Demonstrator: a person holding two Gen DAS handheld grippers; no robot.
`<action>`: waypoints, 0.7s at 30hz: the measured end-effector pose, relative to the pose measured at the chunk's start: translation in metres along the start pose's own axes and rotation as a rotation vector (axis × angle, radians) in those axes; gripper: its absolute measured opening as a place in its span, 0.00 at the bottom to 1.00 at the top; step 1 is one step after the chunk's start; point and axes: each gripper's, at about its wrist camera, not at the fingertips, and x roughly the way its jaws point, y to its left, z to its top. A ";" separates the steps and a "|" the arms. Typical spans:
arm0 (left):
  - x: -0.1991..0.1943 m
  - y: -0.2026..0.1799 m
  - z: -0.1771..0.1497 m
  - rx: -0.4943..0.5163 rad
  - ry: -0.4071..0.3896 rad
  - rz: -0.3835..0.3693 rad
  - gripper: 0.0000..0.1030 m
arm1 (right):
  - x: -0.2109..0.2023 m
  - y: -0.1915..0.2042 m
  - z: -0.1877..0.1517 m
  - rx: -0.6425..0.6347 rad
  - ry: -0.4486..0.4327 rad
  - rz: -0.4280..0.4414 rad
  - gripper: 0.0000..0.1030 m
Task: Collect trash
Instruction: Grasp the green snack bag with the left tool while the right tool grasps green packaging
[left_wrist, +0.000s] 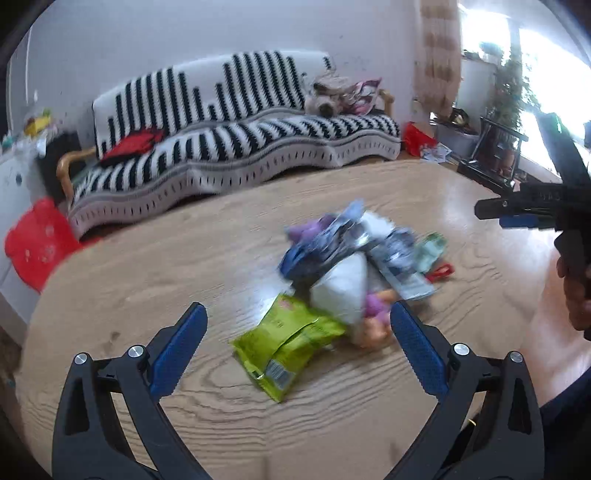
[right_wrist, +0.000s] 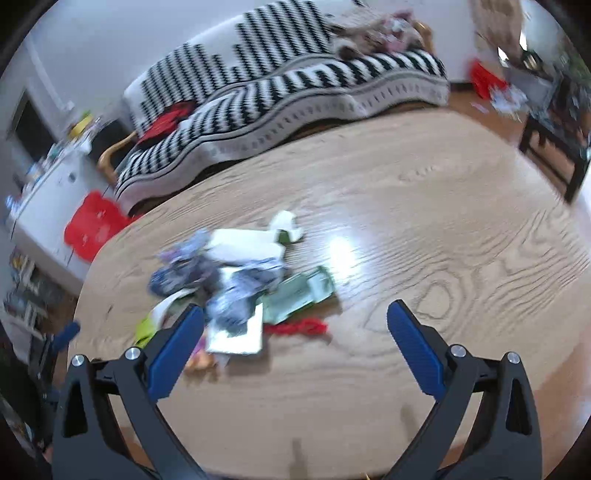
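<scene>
Wood-grain oval tabletop (left_wrist: 147, 273) carries a loose heap of wrappers and torn packets (left_wrist: 354, 258) near its middle, blurred enough that I can only guess at most pieces. A lime-green crinkled snack bag (left_wrist: 288, 343) lies at the heap's near edge, a pale green flat packet (right_wrist: 299, 291) and a red twisted scrap (right_wrist: 299, 327) on its right side, and a white torn paper piece (right_wrist: 286, 225) just beyond it. Both tools hang above the table with nothing in them: the left gripper (left_wrist: 298, 317) has its blue-padded fingers spread wide over the green bag, and the right gripper (right_wrist: 295, 317) is equally wide apart over the red scrap. Behind the table stands a black-and-white striped sofa (left_wrist: 236, 122).
</scene>
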 end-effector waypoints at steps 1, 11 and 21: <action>0.013 0.007 -0.004 -0.009 0.046 -0.024 0.94 | 0.019 -0.007 0.002 0.008 0.043 -0.007 0.93; 0.076 0.010 -0.011 0.172 0.145 -0.016 0.94 | 0.079 -0.015 0.013 -0.008 0.140 0.005 0.86; 0.102 0.013 -0.011 0.187 0.180 -0.012 0.91 | 0.094 -0.002 0.017 -0.071 0.147 -0.041 0.27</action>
